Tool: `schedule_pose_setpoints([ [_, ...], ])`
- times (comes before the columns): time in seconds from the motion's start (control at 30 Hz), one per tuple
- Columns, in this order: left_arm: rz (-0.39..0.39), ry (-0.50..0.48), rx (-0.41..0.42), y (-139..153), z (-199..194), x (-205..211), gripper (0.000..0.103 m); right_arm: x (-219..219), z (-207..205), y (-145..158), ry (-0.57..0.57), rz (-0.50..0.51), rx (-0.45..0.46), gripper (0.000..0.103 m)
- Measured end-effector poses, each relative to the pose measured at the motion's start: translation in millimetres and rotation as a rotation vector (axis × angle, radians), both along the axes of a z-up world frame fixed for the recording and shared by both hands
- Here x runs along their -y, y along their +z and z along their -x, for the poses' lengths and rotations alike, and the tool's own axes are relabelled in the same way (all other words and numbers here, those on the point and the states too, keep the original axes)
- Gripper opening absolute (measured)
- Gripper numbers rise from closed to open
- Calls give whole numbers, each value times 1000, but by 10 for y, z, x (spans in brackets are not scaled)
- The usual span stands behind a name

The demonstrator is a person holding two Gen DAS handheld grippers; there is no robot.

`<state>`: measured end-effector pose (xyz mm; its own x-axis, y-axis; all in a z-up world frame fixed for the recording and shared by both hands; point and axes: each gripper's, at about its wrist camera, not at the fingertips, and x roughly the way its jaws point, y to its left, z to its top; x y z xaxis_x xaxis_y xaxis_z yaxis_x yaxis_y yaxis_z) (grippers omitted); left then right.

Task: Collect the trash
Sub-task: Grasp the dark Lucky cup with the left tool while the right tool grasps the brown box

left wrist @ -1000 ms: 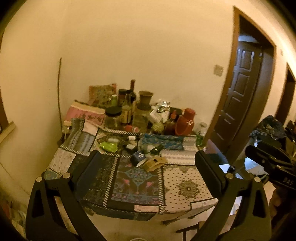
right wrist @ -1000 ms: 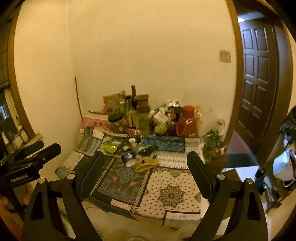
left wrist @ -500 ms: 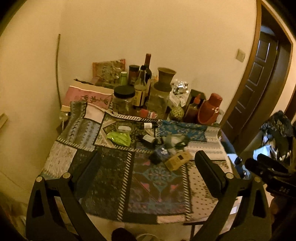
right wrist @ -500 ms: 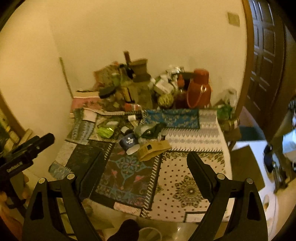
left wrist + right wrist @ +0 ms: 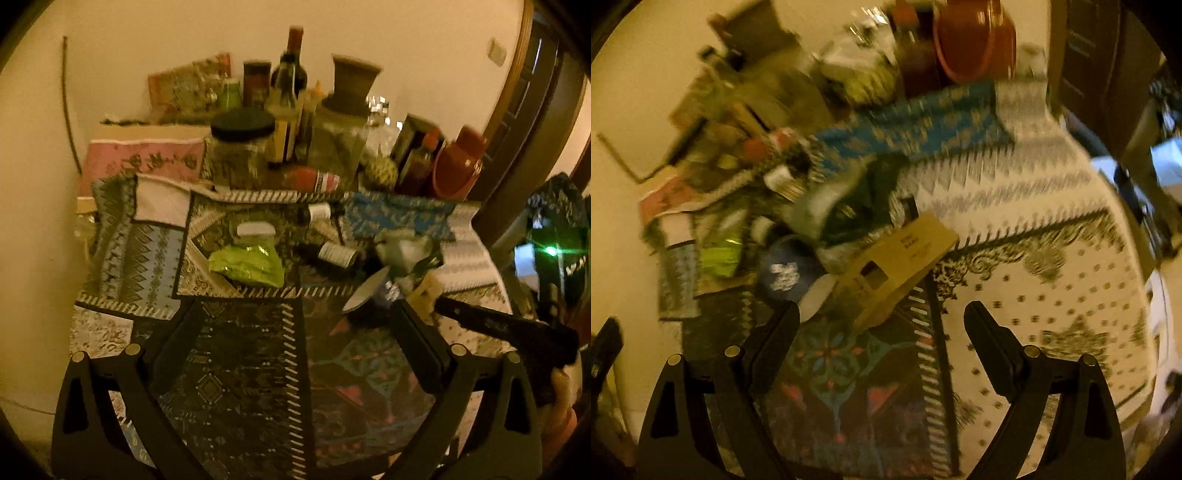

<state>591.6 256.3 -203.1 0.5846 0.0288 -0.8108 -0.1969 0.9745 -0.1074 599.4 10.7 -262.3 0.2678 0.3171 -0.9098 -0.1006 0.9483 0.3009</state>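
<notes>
Trash lies mid-table on a patchwork cloth [image 5: 240,373]: a crumpled green wrapper [image 5: 245,264] [image 5: 720,254], a small white-labelled bottle [image 5: 338,254], a crumpled pale wrapper [image 5: 402,247], a blue cup [image 5: 786,273] and a tan cardboard box [image 5: 905,258] [image 5: 424,291]. My left gripper [image 5: 295,306] hangs open and empty over the dark cloth, short of the green wrapper. My right gripper [image 5: 882,310] is open and empty, with the tan box just beyond its fingertips. The right view is blurred. Each gripper shows at the edge of the other's view.
Jars, bottles, a brown vase [image 5: 354,85] and a red flask [image 5: 458,166] [image 5: 975,37] crowd the table's back against the wall. A pink-patterned box [image 5: 144,158] sits back left. A dark wooden door [image 5: 535,122] stands to the right.
Both grippers have come down and closer to the table, so the trash looks larger. The right view has rolled and now looks steeply down at the tan box. Both stay open.
</notes>
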Motion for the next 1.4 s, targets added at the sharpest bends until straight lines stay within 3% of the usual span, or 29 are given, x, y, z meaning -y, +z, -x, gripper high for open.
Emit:
schedule_pose_setpoints([
  [0.17,-4,-37,-70,-325,-92,-13,101,-111,-119,-293,-25,-1,-59,89],
  [0.47,-13,-168,-172,-804,-234,317,101,92,-95,-342,-18,85,-19,89],
  [0.7,-55,-297,-160,-1034,-489,732,101,551,-46,-288,-39,143,-13,89],
  [0.8,-97,-322,-129,-1070,-601,848,101,692,-21,-267,-78,118,-36,89],
  [0.97,-146,-360,-86,-1087,-738,950,87,845,-47,-213,-160,25,-43,89],
  [1.1,-152,-361,-83,-1117,-800,941,75,753,-161,-246,-169,50,-29,89],
  [1.2,-135,-343,-87,-1159,-822,910,58,569,-216,-289,-171,109,-3,76],
  [1.23,-126,-340,-95,-1182,-827,902,50,496,-223,-297,-164,124,-1,65],
  [1.3,-118,-321,-94,-1198,-817,873,47,460,-219,-302,-149,158,29,49],
  [1.33,-111,-312,-88,-1190,-803,858,46,428,-231,-313,-149,160,49,36],
  [1.4,-85,-297,-85,-1164,-767,816,44,452,-185,-296,-134,164,62,36],
])
